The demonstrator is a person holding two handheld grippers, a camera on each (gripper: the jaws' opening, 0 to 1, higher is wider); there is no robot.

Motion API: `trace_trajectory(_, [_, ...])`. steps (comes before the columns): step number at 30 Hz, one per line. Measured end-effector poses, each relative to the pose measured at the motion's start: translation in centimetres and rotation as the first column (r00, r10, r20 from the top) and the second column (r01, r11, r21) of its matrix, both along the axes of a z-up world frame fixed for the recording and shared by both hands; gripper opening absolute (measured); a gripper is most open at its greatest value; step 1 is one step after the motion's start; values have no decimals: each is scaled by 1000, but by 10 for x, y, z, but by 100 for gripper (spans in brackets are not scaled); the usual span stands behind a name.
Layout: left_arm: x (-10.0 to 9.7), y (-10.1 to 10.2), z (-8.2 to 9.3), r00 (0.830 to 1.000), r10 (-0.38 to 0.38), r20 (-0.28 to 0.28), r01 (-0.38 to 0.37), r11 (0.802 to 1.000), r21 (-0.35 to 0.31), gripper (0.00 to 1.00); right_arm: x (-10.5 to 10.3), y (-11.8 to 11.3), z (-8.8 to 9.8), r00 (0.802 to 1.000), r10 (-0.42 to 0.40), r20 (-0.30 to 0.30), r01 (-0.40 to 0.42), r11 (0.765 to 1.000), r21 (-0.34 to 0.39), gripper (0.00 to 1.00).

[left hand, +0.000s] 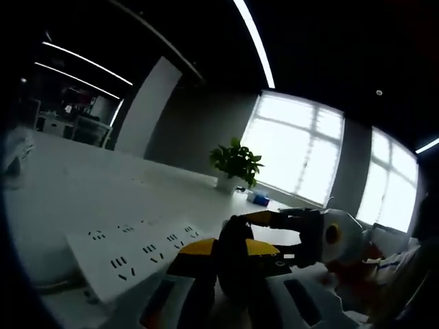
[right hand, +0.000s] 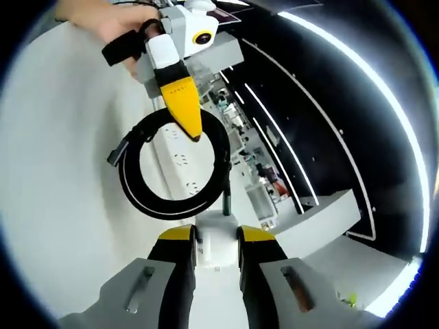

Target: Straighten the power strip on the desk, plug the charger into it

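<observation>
A white power strip (left hand: 130, 257) lies flat on the white desk (left hand: 103, 185), just left of my left gripper (left hand: 230, 250). That gripper is shut on a black coiled charger cable (left hand: 233, 274). My right gripper (left hand: 274, 236) comes in from the right, close to it. In the right gripper view, my right gripper (right hand: 217, 236) is shut on the white charger block (right hand: 216, 250). The cable coil (right hand: 134, 185) hangs in a loop over the power strip (right hand: 180, 161). The left gripper (right hand: 188, 120) reaches down from the top and pinches the loop's upper edge, with a person's hand (right hand: 110, 20) behind it.
A potted plant (left hand: 236, 164) and a small blue object (left hand: 259, 199) stand at the desk's far side by bright windows (left hand: 302, 151). Shelves with clutter (right hand: 257, 178) stand beyond the desk edge in the right gripper view.
</observation>
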State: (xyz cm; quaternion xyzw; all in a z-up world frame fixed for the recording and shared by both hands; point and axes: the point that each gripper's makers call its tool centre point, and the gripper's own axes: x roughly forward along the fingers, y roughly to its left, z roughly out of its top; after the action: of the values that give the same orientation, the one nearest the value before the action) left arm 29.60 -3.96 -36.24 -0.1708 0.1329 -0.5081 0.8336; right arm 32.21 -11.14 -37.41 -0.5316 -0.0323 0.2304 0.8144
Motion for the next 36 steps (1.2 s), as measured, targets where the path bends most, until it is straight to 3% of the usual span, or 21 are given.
trace_trajectory(13, [-11, -6, 3, 999, -41, -15, 41, 999, -24, 12, 5, 7, -20, 998, -4, -55, 4, 1000, 4, 23])
trace_trajectory(25, [-14, -8, 8, 998, -61, -26, 60, 997, -52, 12, 7, 9, -20, 998, -10, -67, 14, 999, 49, 23])
trace_trajectory(30, [-18, -11, 8, 995, -79, -57, 74, 994, -75, 12, 10, 7, -23, 998, -22, -66, 25, 998, 52, 24])
trace_trajectory(34, [-19, -12, 9, 994, -86, -65, 80, 993, -81, 12, 14, 5, -21, 999, -24, -42, 26, 998, 49, 30])
trace_trajectory(36, [-20, -13, 10, 994, -90, -70, 83, 993, -89, 12, 16, 4, -21, 998, -27, -63, 31, 997, 69, 30])
